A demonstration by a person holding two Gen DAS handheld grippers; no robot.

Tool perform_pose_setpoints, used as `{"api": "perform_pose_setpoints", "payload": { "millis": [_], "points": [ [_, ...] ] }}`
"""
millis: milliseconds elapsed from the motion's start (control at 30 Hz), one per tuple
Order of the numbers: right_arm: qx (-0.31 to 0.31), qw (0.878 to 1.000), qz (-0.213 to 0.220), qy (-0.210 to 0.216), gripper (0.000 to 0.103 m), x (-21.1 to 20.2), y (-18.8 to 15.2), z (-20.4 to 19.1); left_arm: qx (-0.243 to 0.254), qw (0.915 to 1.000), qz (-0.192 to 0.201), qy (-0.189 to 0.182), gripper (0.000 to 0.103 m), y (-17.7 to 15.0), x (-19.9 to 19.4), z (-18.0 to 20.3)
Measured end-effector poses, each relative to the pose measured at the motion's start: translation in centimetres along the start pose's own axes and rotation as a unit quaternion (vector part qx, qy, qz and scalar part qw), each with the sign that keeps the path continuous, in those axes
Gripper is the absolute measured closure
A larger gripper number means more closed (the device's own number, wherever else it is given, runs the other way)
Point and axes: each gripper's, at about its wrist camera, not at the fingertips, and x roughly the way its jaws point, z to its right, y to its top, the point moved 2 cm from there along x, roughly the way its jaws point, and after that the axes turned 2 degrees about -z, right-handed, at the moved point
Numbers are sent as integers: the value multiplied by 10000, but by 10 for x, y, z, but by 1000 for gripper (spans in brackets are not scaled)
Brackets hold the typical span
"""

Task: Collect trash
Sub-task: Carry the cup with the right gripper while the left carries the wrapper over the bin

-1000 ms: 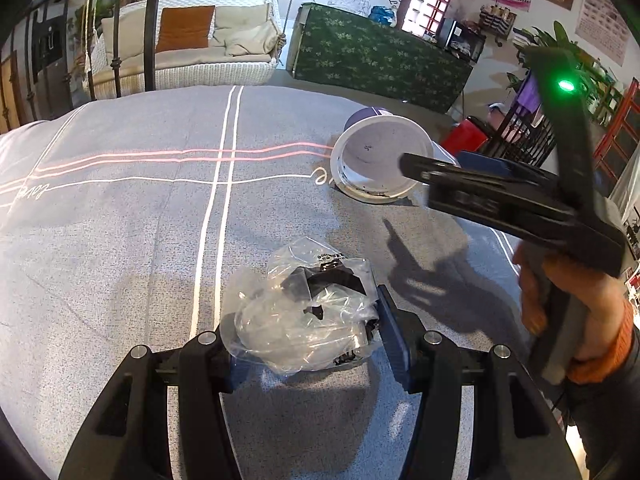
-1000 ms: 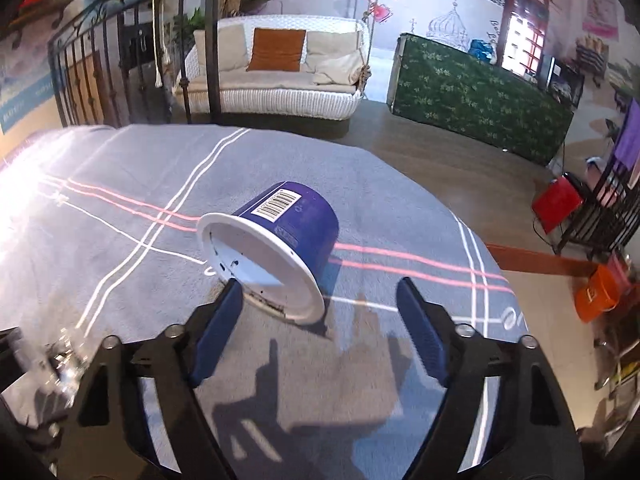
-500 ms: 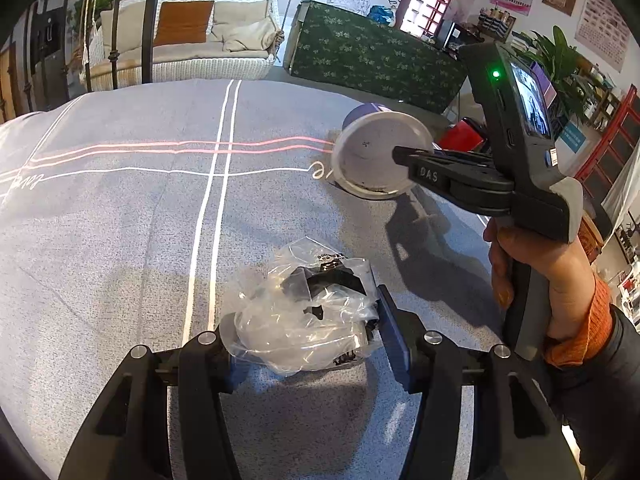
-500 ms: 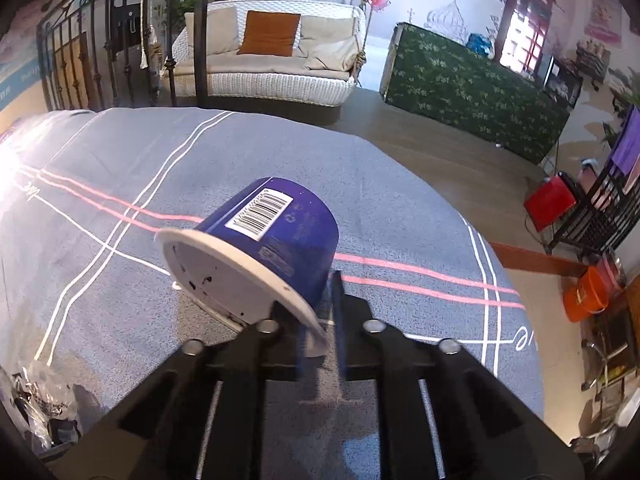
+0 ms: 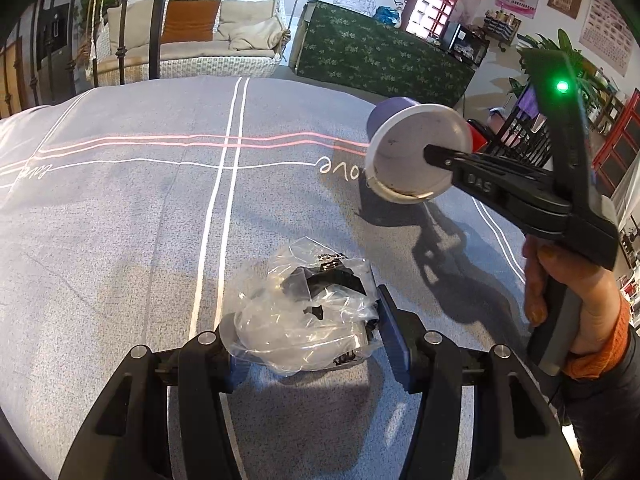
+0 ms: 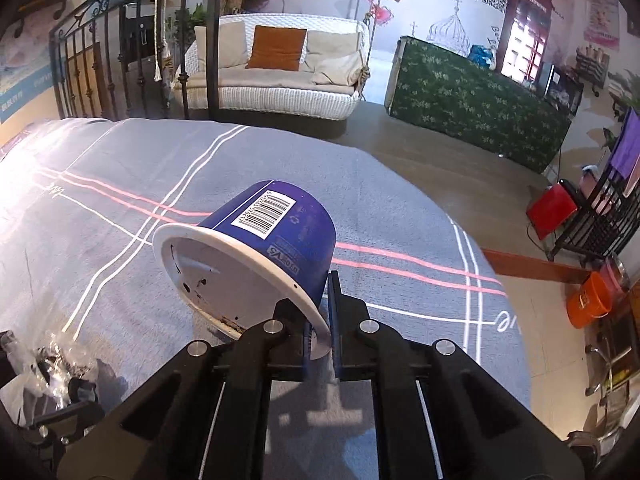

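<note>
1. Right tool (image 6: 320, 344) pinching rim of blue cup (image 6: 276, 236), fingers pressed together on white lip; cup lifted off grey bedspread (image 6: 120, 184), tilted, mouth facing the tool.
2. Left tool (image 5: 308, 332) spread wide, fingers either side of crumpled clear plastic bag (image 5: 308, 320), touching or just beside it.
3. Bag lying on bedspread, near side of cup, black bits inside.
4. Right hand (image 5: 568, 292) gripping tool handle, right of bag.

Bright daylight, crisp shadows on the bedspread (image 5: 120, 220), left-edge glare, fisheye-bent edges.
</note>
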Motion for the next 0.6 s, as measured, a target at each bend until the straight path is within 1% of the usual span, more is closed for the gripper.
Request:
{"api": "perform_pose_setpoints", "payload": {
  "millis": [200,600],
  "points": [
    [10,10000,59,64,95,-20,-11,3,-37,10000,8,10,49,-3,-3,-2],
    [482,9985,169,209,95,-73,-58,23,31,9999,97,30,49,-14,-13,11]
  ]
}}
